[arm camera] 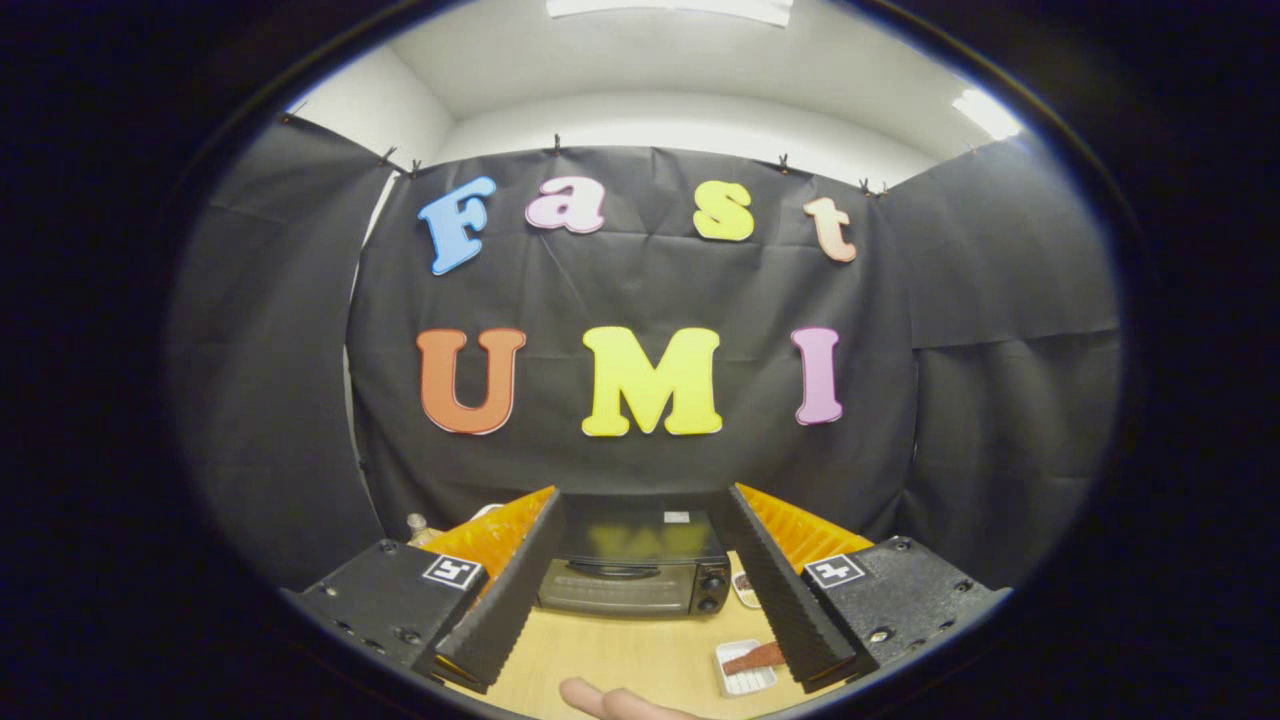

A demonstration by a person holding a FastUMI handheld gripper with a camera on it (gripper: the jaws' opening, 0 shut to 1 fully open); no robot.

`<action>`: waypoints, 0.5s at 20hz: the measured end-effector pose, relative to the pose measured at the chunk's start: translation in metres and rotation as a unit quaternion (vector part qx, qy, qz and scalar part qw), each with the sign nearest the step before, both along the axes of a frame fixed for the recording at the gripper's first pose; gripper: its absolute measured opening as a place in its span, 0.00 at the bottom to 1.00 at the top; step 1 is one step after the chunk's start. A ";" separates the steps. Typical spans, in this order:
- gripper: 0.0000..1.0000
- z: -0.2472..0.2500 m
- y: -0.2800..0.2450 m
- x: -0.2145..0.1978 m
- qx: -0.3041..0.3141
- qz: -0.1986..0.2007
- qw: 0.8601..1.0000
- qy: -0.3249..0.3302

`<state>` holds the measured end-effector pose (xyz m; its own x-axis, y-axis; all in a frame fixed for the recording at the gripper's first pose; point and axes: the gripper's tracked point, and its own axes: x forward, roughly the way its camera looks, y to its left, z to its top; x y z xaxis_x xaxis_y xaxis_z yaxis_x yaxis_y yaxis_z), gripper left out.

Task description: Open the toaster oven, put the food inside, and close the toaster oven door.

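A black toaster oven stands on the wooden table against the booth's back cloth, its door shut, its handle across the top of the glass and two knobs on its right side. It shows beyond and between my fingers. My gripper is open and held above the table, with nothing between its black ribbed fingers. A small white tray with a reddish-brown piece of food lies on the table in front of the oven, by the inner side of my right finger.
A second small dish sits just right of the oven, partly hidden by the right finger. A person's fingertip rests at the table's near edge. A small clear object stands left of the oven.
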<state>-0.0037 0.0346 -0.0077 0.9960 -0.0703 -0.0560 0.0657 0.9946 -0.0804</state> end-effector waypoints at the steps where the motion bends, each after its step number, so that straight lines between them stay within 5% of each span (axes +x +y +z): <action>1: 1.00 -0.006 -0.002 0.006 -0.006 -0.001 1.000 0.003; 10: 1.00 -0.118 -0.020 0.120 0.025 -0.029 0.995 0.089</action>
<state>0.1160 0.0145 -0.1261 0.9642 -0.1197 -0.2366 0.1119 0.9926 -0.0461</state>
